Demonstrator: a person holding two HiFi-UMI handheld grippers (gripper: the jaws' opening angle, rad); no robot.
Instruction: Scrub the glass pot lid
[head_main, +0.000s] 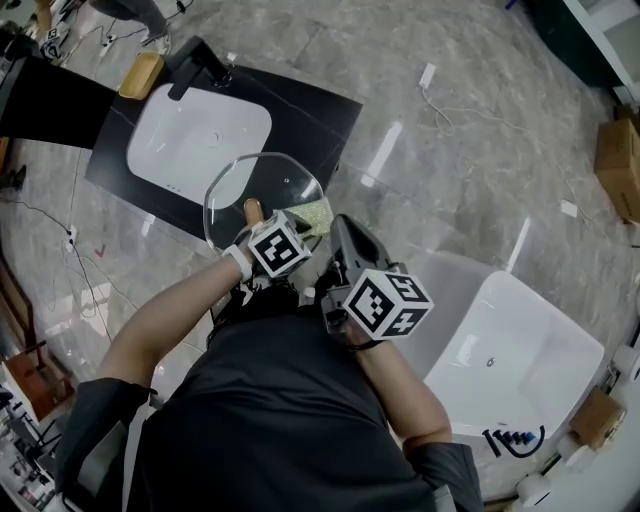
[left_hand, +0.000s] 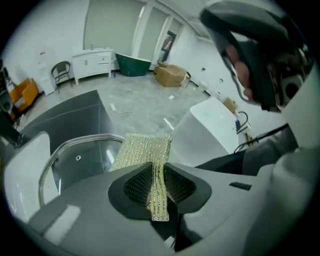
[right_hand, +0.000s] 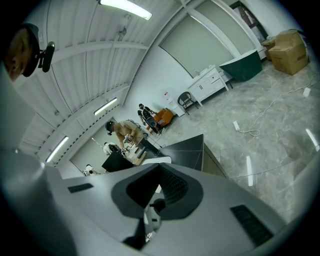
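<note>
Just beside the white sink (head_main: 160, 140), the glass pot lid (head_main: 262, 185) hangs tilted, the left gripper (left_hand: 159, 192) clamping a yellow-green cloth (left_hand: 142, 150) at its rim, the right gripper (right_hand: 152, 210) with jaws drawn nearly together.

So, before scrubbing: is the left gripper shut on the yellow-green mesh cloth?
Shut on it: the left gripper pinches the yellow-green mesh cloth between its jaws, free end fanned toward the glass lid.

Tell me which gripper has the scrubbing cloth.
The left gripper: a yellow-green mesh cloth is pinched between its jaws, by the glass pot lid. The right gripper has no cloth in its jaws.
</note>
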